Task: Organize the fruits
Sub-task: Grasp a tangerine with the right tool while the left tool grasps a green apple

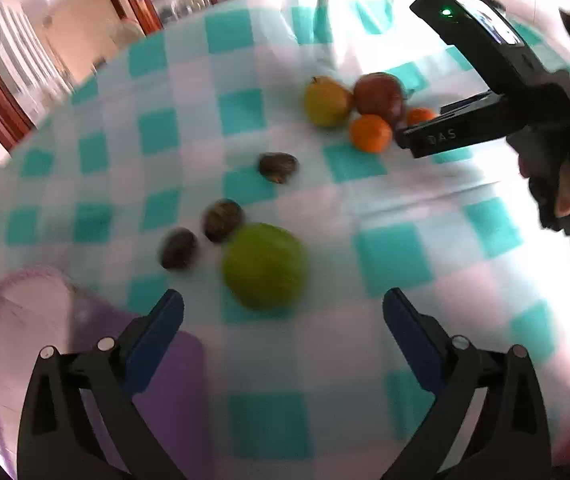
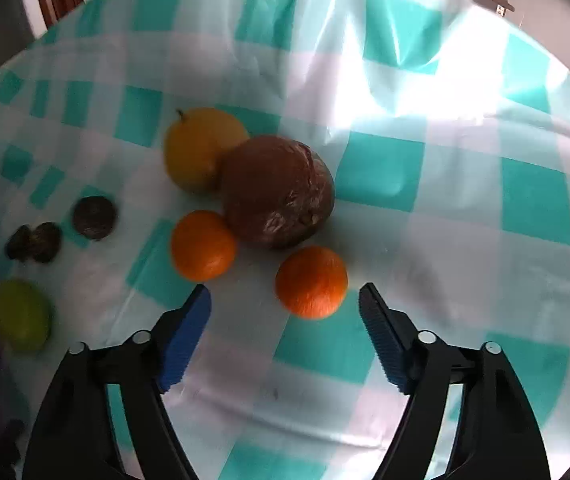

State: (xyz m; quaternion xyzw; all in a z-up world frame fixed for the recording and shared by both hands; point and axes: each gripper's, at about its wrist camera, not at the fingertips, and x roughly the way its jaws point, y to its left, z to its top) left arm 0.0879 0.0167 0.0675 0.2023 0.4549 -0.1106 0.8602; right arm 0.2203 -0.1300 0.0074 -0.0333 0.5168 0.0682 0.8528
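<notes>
orange fruit [image 2: 311, 281] sits just beyond the right gripper [image 2: 285, 312], fingers spread to take it; left gripper [image 1: 283, 312], also released, faces the lime [image 1: 264, 265].

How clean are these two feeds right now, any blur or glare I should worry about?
Left wrist view: motion blur smears the round green fruit and the three dark brown wrinkled fruits; the translucent purple container is soft. Right wrist view: sharper on the near orange mandarin, but window glare washes out the teal-and-white checked tablecloth.
</notes>
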